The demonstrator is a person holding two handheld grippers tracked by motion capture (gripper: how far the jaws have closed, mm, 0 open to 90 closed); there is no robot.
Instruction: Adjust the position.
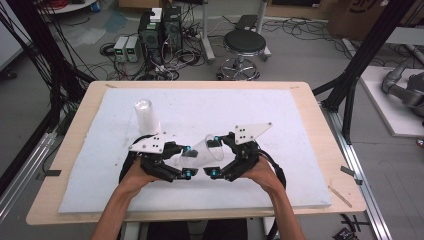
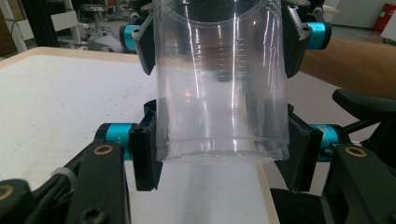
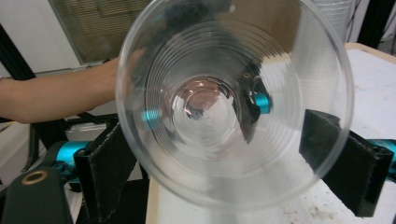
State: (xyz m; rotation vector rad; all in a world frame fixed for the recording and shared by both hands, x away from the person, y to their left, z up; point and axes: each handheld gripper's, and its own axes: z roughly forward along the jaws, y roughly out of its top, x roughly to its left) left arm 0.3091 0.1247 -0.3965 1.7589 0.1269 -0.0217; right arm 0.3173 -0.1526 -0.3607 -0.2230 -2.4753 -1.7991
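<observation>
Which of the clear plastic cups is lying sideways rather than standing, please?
The clear cup held between both tools, tipped sideways above the mat; the other, a cup stack, stands upright behind.

Between the two sets of fingers there is no free room: a clear plastic cup lies on its side across the gap, its base end clamped by the left gripper and its rim end pinched by the right gripper. Just beyond the left fingers, toward the far edge, a stack of upright cups blocks the way. Beyond the right fingers the white mat lies bare and open to the far and right edges. On the near side of both sets of fingers the person's hands and forearms take up the space.
</observation>
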